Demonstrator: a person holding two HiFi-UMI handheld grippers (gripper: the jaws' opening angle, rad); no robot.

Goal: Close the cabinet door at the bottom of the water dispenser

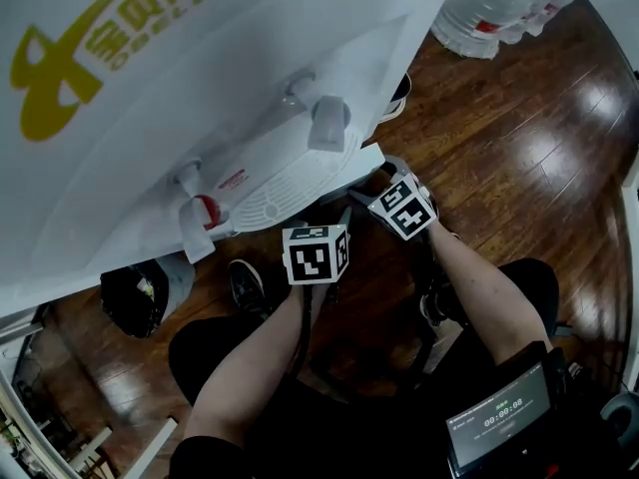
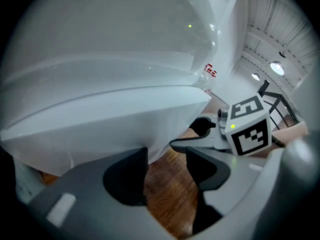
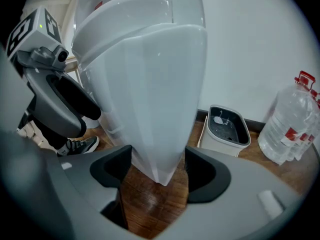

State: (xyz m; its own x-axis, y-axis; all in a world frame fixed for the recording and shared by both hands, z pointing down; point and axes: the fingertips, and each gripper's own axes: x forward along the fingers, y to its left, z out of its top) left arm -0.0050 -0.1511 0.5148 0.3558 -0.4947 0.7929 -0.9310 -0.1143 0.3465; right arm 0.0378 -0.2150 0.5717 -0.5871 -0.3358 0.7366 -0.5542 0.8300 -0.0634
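The white water dispenser (image 1: 200, 98) fills the head view's upper left, its taps and drip tray facing me. Its white cabinet door (image 3: 160, 104) stands ajar, seen edge-on in the right gripper view. My right gripper (image 3: 159, 171) is open and straddles the door's free edge near its bottom corner; I cannot tell whether the pads touch it. In the head view the right gripper (image 1: 377, 176) sits at the door's edge (image 1: 365, 158). My left gripper (image 2: 167, 171) is open beside it, wooden floor between its jaws and a white panel (image 2: 100, 129) just above the left pad. The left gripper (image 1: 337, 218) is below the drip tray.
Large water bottles (image 3: 292, 124) stand on the wooden floor at the right, also the bottles (image 1: 499, 8) at the head view's top. A white bin with a dark inside (image 3: 227, 126) sits by the wall. The person's shoe (image 1: 245, 287) and a dark object (image 1: 140, 297) lie below the dispenser.
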